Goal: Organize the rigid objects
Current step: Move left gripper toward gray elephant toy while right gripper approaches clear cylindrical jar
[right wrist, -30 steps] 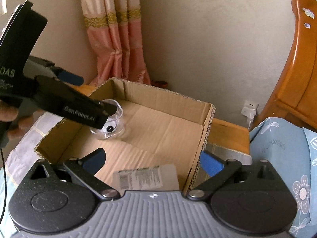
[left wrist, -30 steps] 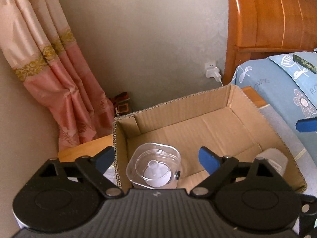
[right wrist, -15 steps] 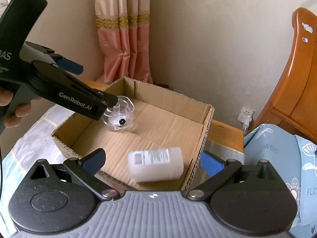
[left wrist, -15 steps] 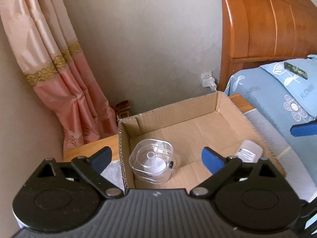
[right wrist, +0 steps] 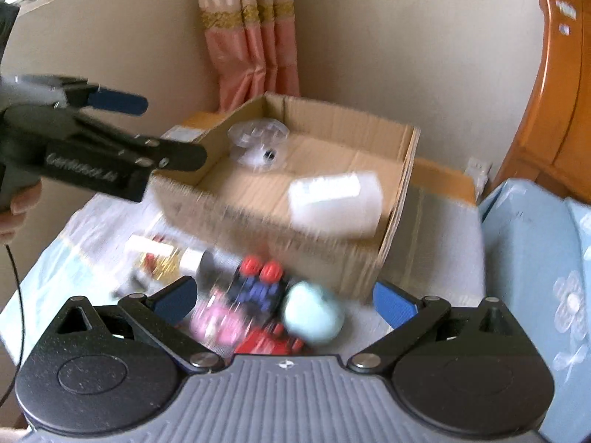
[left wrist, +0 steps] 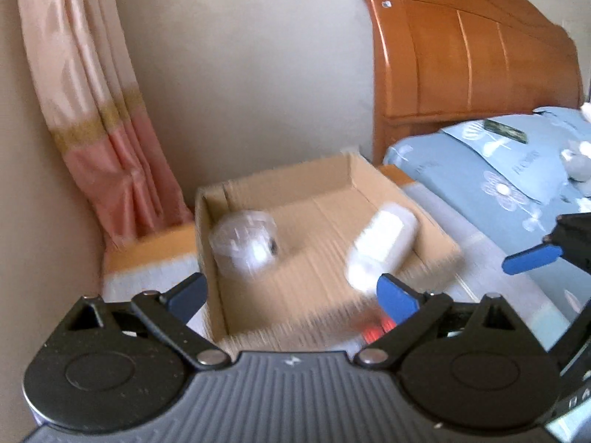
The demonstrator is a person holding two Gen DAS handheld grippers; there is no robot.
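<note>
An open cardboard box (left wrist: pixel 373 181) (right wrist: pixel 402 170) stands on a cloth-covered table. In it lie a clear plastic container (left wrist: pixel 243 240) (right wrist: pixel 258 140) at the far left and a white bottle (left wrist: pixel 384 240) (right wrist: pixel 332 199) on its side at the right. My left gripper (left wrist: pixel 291 291) is open and empty, held back from the box's near edge. My right gripper (right wrist: pixel 282 295) is open and empty above loose items in front of the box: a pale blue egg-shaped object (right wrist: pixel 314 313), a red-and-blue toy (right wrist: pixel 258 280), a pink item (right wrist: pixel 218 321). Both views are blurred.
A small gold-and-white item (right wrist: pixel 162 254) lies on the cloth left of the toys. A bed with blue bedding (left wrist: pixel 517 192) and wooden headboard (left wrist: pixel 461 55) is on the right. A pink curtain (left wrist: pixel 107 129) hangs behind the box. The left gripper shows in the right wrist view (right wrist: pixel 122 140).
Both grippers have pulled back and away from the box. The white bottle now lies free in the box. The loose items in front of the box have come into the right wrist view.
</note>
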